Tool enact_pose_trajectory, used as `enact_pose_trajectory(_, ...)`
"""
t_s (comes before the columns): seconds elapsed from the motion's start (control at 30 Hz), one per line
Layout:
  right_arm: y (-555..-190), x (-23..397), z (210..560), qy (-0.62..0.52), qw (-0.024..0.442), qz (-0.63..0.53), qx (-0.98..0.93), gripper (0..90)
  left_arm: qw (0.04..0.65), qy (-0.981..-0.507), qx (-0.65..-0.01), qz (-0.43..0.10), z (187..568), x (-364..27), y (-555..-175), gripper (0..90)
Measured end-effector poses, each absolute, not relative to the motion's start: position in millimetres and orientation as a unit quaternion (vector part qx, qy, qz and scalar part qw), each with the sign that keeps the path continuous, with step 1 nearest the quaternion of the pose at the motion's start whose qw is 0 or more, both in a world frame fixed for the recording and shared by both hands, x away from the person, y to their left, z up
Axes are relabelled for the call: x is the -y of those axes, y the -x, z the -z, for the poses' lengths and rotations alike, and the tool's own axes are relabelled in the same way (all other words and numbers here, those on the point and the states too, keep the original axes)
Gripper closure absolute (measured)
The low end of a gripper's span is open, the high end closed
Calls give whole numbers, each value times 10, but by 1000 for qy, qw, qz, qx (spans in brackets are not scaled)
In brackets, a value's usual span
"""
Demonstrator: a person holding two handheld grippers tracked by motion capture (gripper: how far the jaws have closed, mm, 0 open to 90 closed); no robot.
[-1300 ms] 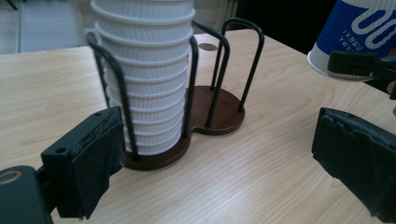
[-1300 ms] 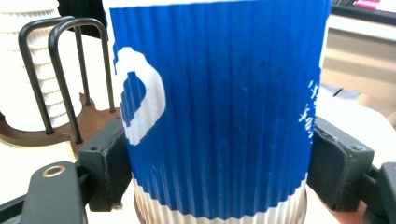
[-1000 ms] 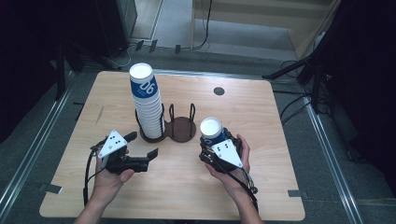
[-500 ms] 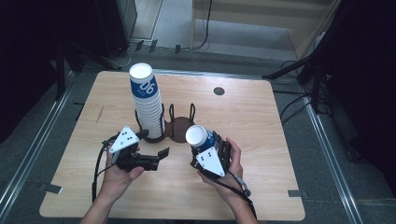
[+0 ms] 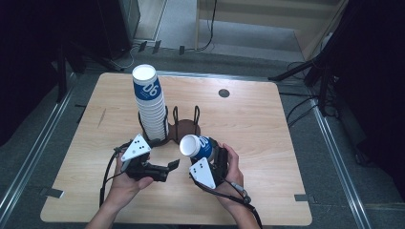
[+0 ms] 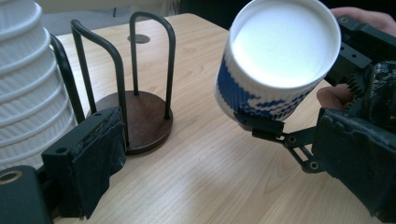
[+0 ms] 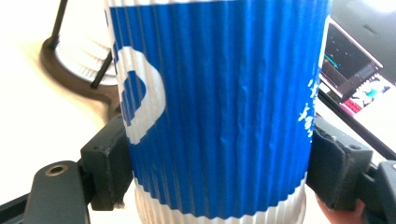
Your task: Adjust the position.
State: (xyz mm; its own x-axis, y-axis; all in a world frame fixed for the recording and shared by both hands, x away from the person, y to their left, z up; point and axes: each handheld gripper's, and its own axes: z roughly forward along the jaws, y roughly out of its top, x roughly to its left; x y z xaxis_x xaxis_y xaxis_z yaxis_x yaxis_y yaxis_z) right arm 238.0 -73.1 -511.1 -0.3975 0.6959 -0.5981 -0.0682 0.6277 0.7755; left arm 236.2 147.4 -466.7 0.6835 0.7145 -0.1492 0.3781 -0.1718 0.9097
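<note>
The blue-and-white paper cup (image 5: pixel 197 146), tilted with its mouth toward the left gripper (image 5: pixel 173 165), is clamped in the right gripper (image 5: pixel 210 155) above the worktop's (image 5: pixel 267 124) middle, nearer the front edge, beside the wire-hooped holder (image 5: pixel 184 126) and cup stack (image 5: pixel 150 102); the left gripper's jaws stand wide, empty.

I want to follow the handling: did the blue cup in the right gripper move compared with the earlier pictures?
Yes. The blue cup, clamped in the right gripper, moved left, toward the wooden holder, and tipped over.
</note>
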Motion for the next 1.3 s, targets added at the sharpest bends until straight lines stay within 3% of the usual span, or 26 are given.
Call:
enact_pose_trajectory(0.57, -2277, 560, 5159, -134, 543, -335, -758, 202, 523, -766, -341, -156, 4681, -1435, -2306, 38)
enact_pose_trajectory(1.17, -2206, 493, 5178, -96, 547, -322, -767, 201, 515, -781, -318, -155, 4708, -1360, -2283, 78)
enact_pose_trajectory(1.3, -2186, 475, 5185, -85, 545, -321, -770, 200, 515, -780, -317, -160, 4702, -1363, -2275, 137)
